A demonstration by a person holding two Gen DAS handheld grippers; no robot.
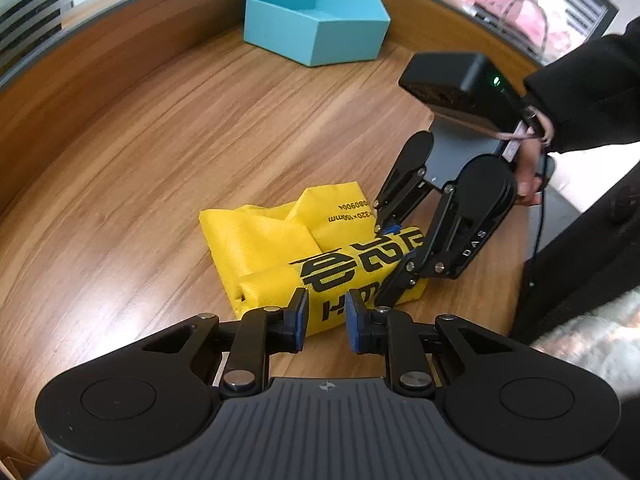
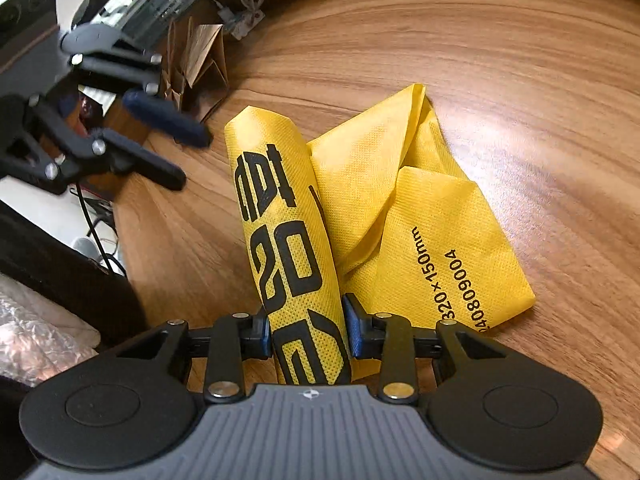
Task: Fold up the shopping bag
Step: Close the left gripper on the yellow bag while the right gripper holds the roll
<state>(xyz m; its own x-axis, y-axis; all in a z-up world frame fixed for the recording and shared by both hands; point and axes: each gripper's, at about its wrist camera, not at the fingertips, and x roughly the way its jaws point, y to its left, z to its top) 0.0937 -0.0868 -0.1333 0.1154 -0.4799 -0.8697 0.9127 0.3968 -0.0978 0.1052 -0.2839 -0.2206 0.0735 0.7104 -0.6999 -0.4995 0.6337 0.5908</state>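
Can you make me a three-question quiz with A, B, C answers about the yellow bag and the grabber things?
1. Where is the blue box?
A. on the bag
B. on the table beyond the bag
C. in the left gripper

2. What colour is the shopping bag?
A. yellow
B. red
C. green

3. What is the right gripper doing?
A. hanging open over bare wood
C. lying on its side
B. gripping a rolled fold of the bag

Answers: 1 B, the box sits apart at the far side. 2 A, yellow with black print. 3 B, its jaws press both sides of the fold, while the left gripper is open and holds nothing.
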